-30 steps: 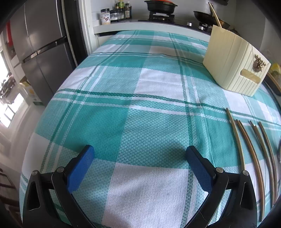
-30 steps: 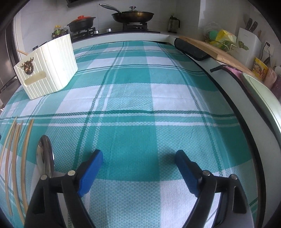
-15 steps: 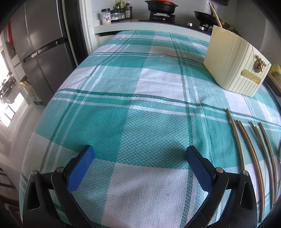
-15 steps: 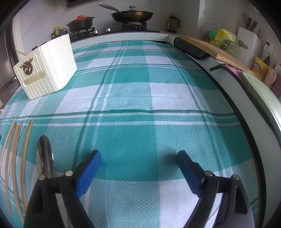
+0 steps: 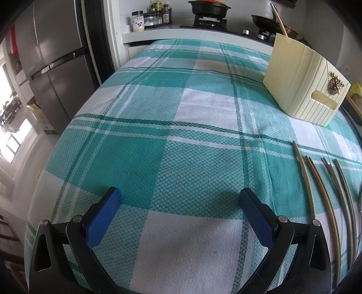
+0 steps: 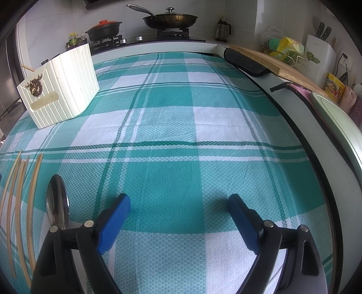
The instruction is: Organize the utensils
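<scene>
Several wooden chopsticks (image 5: 321,194) lie side by side on the teal checked cloth, right of my left gripper (image 5: 179,196), which is open with only cloth between its blue pads. In the right wrist view the same chopsticks (image 6: 20,203) lie at the far left, with a metal spoon (image 6: 56,203) beside them, its handle hidden under my right gripper's left arm. My right gripper (image 6: 178,203) is open and holds nothing. A cream ribbed utensil box (image 5: 305,88) (image 6: 61,86) stands farther back with one stick poking out of it.
A fridge (image 5: 56,63) stands left of the table. Behind it is a stove with a black pot (image 6: 104,29) and a lidded pan (image 6: 172,19). Along the right edge lie a dark mat (image 6: 246,63), a wooden board (image 6: 282,67) and a pale green tray (image 6: 339,126).
The right gripper's jaws stand slightly wider than one second ago. Nothing else has moved.
</scene>
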`<state>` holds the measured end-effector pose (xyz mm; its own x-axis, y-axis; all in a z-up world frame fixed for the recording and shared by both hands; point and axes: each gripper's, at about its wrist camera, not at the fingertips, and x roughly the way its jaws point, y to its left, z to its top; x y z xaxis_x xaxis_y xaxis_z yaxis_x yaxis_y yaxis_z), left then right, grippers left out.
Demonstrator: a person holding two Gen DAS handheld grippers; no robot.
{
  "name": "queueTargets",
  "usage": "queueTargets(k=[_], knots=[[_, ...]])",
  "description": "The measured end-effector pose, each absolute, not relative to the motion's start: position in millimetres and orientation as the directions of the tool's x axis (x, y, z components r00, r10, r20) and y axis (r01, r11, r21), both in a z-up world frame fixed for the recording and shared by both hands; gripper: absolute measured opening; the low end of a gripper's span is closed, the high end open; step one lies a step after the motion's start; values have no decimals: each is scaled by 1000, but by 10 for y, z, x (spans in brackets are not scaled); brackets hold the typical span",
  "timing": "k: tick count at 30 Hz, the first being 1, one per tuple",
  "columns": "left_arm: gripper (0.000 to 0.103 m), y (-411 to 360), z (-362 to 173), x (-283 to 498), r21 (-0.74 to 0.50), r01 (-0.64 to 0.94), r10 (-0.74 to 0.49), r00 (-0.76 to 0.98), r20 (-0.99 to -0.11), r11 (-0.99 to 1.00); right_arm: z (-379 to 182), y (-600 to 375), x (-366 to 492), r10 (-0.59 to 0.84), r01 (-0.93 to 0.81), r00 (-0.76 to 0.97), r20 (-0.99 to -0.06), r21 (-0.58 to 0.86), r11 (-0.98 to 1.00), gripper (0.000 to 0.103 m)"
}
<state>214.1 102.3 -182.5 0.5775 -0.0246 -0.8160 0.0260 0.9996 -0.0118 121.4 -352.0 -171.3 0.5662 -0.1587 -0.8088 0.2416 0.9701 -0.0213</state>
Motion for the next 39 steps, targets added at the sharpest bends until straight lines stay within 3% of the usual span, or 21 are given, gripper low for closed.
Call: queueTargets(k=[34,37,39], knots=[[103,1006,-1823,2176,-8,28,-22,561,-828,1000,-1715,-3517,1212,-159,241,567,-809,-21,970,90],[102,1063,-1774,2064,-45,10,-44,511,-858,999,-1714,-3519,1210,-159,241,567,-809,-22,970,90],[102,1074,-1673,1853,-140,10,-123,538,-834,990,-1714,-3524,1212,-158,241,567,-809,-21,970,90]])
